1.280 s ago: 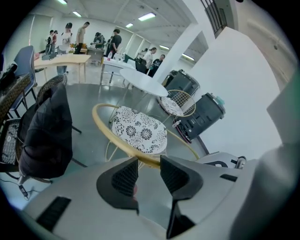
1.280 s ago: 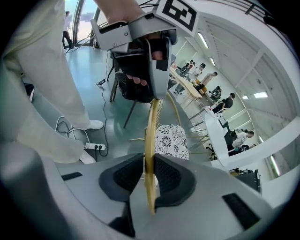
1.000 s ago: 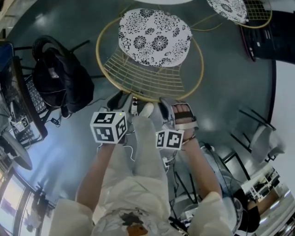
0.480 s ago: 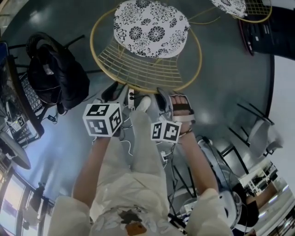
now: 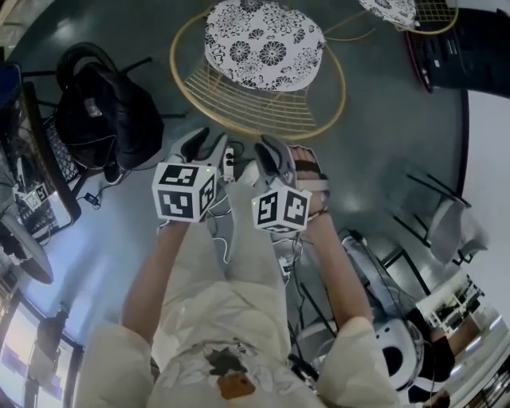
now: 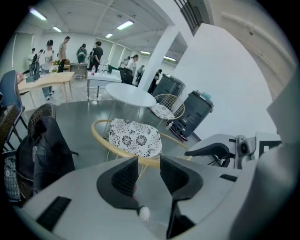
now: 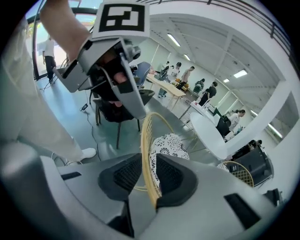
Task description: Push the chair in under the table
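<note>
The chair has a gold wire frame (image 5: 263, 131) and a black-and-white flowered cushion (image 5: 265, 44). It stands ahead of me, with the white round table (image 6: 131, 93) beyond it. My left gripper (image 5: 199, 143) hangs just short of the near rim, and its jaws stand apart with nothing between them. In the left gripper view the rim (image 6: 105, 140) crosses just past the fingertips. My right gripper (image 5: 269, 151) is at the rim too. In the right gripper view the gold rim (image 7: 148, 150) runs between the jaws, which are opening and stand off it on the left side.
A dark chair draped with a black bag (image 5: 103, 119) stands to the left. A second wire chair (image 5: 398, 12) and black bins (image 6: 197, 112) are to the right, near the table. Cables (image 5: 227, 247) lie on the floor by my legs. People stand at tables in the back.
Both grippers have lifted and rolled a little. The right jaws have widened around the rim. The left gripper has come off the rim.
</note>
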`<action>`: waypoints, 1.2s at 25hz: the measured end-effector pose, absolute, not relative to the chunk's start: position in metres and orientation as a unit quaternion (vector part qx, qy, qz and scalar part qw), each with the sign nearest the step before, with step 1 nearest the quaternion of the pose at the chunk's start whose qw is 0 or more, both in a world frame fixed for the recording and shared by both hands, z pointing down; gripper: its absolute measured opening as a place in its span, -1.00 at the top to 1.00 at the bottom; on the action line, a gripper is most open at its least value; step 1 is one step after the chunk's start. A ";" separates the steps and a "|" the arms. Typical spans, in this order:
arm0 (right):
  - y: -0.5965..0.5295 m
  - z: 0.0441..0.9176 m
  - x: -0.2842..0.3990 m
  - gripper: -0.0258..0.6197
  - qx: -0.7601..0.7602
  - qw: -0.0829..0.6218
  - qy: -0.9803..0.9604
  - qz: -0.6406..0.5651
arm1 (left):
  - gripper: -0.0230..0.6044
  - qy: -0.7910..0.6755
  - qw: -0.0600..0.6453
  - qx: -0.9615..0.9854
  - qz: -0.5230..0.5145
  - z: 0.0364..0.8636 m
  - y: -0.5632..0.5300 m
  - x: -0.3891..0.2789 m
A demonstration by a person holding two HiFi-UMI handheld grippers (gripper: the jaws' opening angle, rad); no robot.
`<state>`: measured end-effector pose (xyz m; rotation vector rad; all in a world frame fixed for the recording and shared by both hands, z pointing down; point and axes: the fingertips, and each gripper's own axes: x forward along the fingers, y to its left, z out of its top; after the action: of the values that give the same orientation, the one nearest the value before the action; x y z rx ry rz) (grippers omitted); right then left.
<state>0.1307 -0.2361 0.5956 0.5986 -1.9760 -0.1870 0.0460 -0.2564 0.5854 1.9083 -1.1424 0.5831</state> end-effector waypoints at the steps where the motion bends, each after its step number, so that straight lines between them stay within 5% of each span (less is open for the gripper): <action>1: -0.235 0.585 0.125 0.63 0.261 0.503 -0.821 -0.073 | 0.45 -0.451 0.406 0.761 0.229 0.577 -0.252 0.041; 8: -0.214 0.483 0.095 0.77 0.361 0.461 -0.808 -0.070 | 0.60 -0.432 0.359 0.801 0.208 0.484 -0.228 0.000; 16: -0.157 0.363 0.044 0.81 0.488 0.316 -0.813 0.012 | 0.86 -0.435 0.274 0.843 0.160 0.350 -0.174 -0.043; 25: -0.092 0.299 -0.003 0.84 0.560 0.165 -0.806 0.103 | 0.89 -0.393 0.225 0.880 0.139 0.298 -0.109 -0.061; 30: -0.074 0.294 -0.025 0.84 0.576 0.149 -0.799 0.085 | 0.90 -0.390 0.200 0.889 0.134 0.289 -0.095 -0.071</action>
<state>-0.0252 -0.0740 0.2944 1.6566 -2.2974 0.2444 -0.0711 -0.0952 0.2892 2.4841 -1.0907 0.3758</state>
